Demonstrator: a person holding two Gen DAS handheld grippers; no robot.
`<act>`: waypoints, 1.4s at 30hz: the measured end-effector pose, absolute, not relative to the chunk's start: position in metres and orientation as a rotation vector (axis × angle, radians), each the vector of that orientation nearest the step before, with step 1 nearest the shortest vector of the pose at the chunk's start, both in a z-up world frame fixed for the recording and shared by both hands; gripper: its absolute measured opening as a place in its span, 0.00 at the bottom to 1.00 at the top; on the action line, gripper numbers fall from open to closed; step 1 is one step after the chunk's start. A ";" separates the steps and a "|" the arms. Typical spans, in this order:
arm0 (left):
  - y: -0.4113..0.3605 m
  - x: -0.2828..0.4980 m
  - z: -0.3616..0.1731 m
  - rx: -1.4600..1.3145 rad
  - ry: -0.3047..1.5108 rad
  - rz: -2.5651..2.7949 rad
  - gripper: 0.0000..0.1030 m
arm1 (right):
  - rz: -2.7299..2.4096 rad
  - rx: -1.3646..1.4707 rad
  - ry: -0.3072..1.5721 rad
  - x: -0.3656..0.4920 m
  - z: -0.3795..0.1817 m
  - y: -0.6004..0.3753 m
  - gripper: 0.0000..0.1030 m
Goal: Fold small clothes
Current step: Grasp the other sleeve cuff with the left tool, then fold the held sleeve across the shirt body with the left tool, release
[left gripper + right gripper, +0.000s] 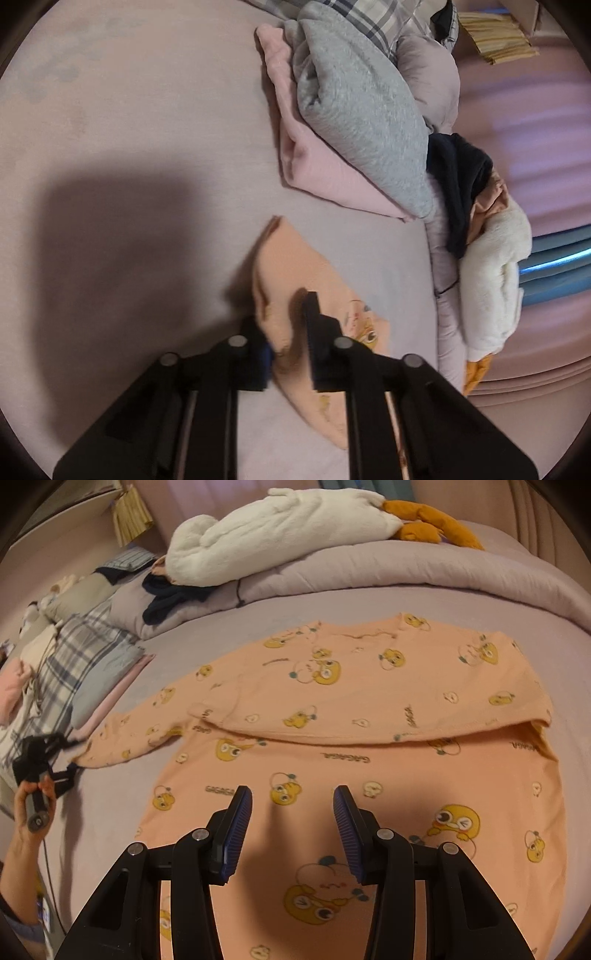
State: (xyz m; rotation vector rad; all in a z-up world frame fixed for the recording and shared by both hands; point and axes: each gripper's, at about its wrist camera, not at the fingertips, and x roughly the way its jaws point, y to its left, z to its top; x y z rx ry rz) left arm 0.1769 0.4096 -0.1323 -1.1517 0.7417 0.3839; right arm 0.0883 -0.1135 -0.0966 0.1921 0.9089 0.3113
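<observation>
Your left tongs are clamped on the cuff of the peach shirt, at the end of the sleeve that stretches out to the shirt's side across the bed. Your right tongs stand apart over the lower body of the shirt, with nothing between the pads.

The shirt lies flat on the bed sheet, one side already folded over the middle and the other sleeve out long.

The grip is the weak point. You hold only the cuff's edge, so a fast swing toward the body could pull the fabric free. Because your right tongs pin nothing, drag from the sleeve may slide the whole shirt and wrinkle the fold already laid. The sleeve could also land twisted if you roll the wrist mid-carry.

The stack of folded clothes sits near the cuff, and a wide sweep could topple it. The plush goose on the rolled quilt is well apart.

No baskets, boxes or drawers show that hold any clothes; everything lies loose on the bed.
</observation>
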 end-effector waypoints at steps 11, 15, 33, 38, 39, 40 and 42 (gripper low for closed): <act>0.299 0.209 -0.009 -0.764 0.621 0.080 0.06 | 0.249 0.297 0.895 0.077 -0.098 -0.155 0.45; 0.212 0.232 0.026 -0.653 0.630 -0.112 0.06 | 0.235 0.337 0.874 0.072 -0.094 -0.173 0.45; -0.123 0.271 -0.110 -0.171 1.134 -0.465 0.33 | 0.193 0.637 0.854 0.096 -0.106 -0.271 0.45; -0.092 0.250 -0.102 -0.163 1.093 -0.504 0.63 | 0.261 0.697 0.892 0.111 -0.113 -0.265 0.48; -0.082 0.245 -0.099 -0.171 1.083 -0.503 0.65 | 0.281 0.707 0.910 0.113 -0.116 -0.261 0.49; -0.070 0.241 -0.097 -0.181 1.072 -0.493 0.67 | 0.303 0.721 0.928 0.114 -0.119 -0.258 0.49; -0.047 0.228 -0.094 -0.208 1.054 -0.464 0.68 | 0.347 0.753 0.975 0.117 -0.131 -0.246 0.49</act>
